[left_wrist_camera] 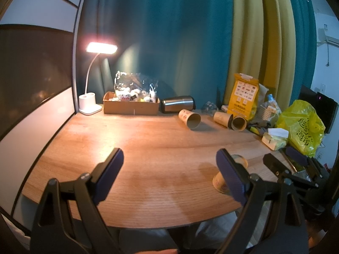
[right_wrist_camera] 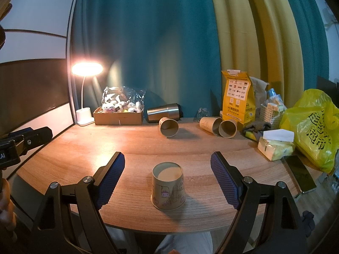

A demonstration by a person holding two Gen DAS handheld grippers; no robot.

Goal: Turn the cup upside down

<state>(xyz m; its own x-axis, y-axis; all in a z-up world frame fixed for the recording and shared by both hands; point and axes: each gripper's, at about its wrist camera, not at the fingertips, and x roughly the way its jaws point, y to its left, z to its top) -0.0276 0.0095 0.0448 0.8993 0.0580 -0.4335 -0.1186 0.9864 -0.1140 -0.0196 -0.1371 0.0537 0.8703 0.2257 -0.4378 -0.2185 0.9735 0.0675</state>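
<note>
The cup [right_wrist_camera: 168, 187] stands upside down near the counter's [right_wrist_camera: 135, 148] near edge. The right gripper [right_wrist_camera: 167, 165] is spread wide around it, not touching. The left gripper [left_wrist_camera: 169, 160], also wide, holds nothing.

Left gripper [left_wrist_camera: 169, 165], lower frame: two black angular fingers [left_wrist_camera: 110, 169] faced with dark blue ribbed pads, joined by black linkage bars with round silver pivot screws. Right gripper [right_wrist_camera: 167, 165], lower frame: identical black fingers [right_wrist_camera: 224, 177], blue ridged pads, silver screws at each joint. Far left edge of right-wrist view: black housing bearing white lettering "AI". Bare skin at lower left edge.
</note>
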